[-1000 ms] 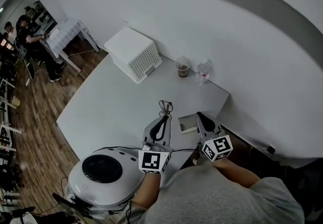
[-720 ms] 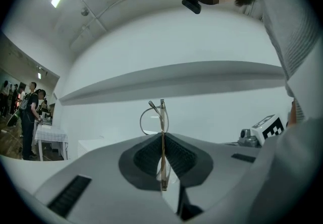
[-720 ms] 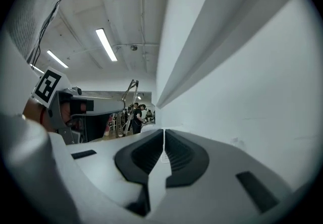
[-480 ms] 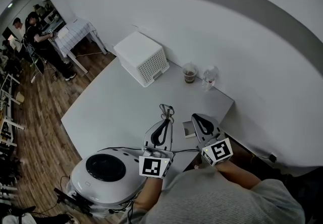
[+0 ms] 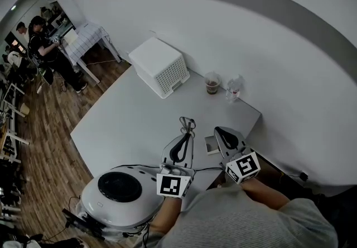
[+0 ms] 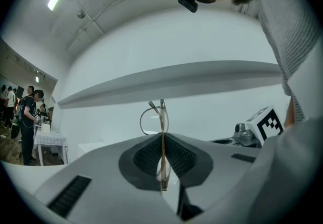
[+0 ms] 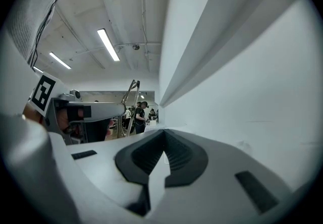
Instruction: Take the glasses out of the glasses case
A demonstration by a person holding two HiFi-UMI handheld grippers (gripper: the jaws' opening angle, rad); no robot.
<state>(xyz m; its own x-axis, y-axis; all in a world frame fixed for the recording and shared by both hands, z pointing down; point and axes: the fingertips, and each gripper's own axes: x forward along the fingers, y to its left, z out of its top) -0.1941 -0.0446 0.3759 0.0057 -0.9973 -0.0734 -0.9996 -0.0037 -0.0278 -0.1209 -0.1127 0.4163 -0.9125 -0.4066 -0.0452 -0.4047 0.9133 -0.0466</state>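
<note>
1. The left gripper is clenched on the folded glasses, held up off the counter.
2. The right gripper is closed on nothing, just beside the case.
3. Over the last second little has shifted; the glasses remain clear of the case. Removal appears done, though the case is too small to check inside.

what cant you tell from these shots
- Case: in the head view it is partly behind the right gripper, so open or closed is unclear. Neither gripper view shows it.
- Glasses: the left gripper view shows them edge-on in the left gripper. They are too small for detail in the head view.
- Cup: too small in the head view to see its contents.
</note>
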